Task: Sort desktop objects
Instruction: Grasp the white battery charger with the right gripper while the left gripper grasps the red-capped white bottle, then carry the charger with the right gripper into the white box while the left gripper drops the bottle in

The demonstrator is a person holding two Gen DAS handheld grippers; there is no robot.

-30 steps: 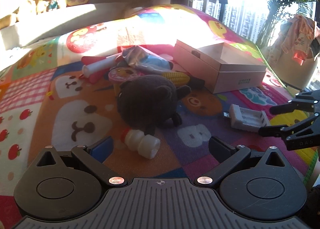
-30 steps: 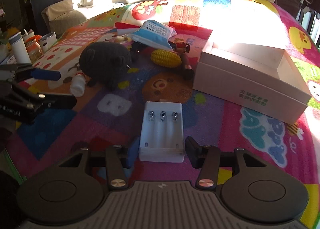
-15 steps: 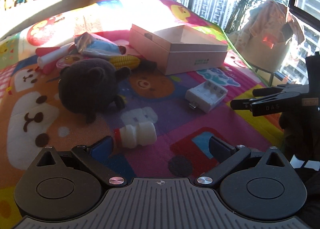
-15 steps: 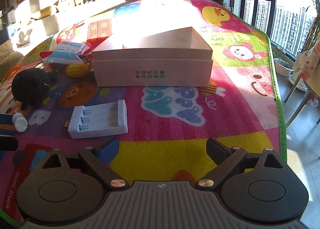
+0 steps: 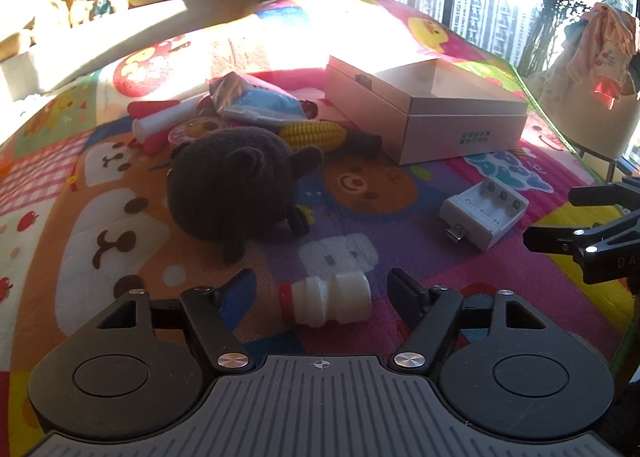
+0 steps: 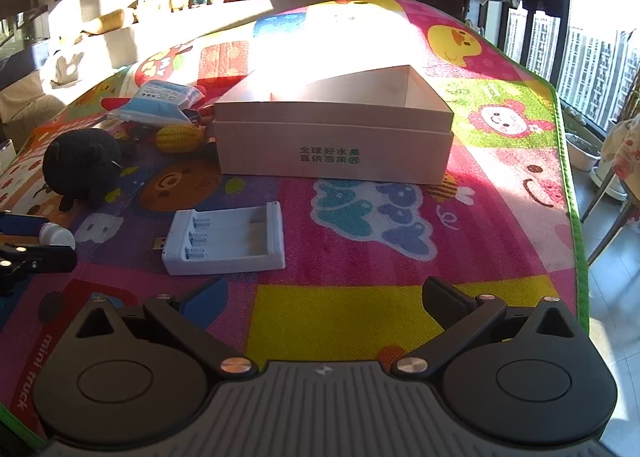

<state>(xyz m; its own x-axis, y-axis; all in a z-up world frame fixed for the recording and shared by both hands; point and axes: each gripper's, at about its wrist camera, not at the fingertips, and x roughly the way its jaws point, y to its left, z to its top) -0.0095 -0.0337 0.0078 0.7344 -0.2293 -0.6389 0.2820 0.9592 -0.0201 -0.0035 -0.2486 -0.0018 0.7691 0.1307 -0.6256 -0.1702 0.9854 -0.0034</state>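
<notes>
Covering the whole counter, a bright cartoon play mat carries everything. An open pale cardboard box sits toward its far side, empty as far as can be seen. Left of the box lies a dark plush toy, with a toy corn cob and a blue packet behind it. A white battery charger rests alone in front of the box. The right claw stands wide open over bare mat, having just been opening. The left claw has just been closing around a small white bottle lying on its side, pads not yet touching it.
</notes>
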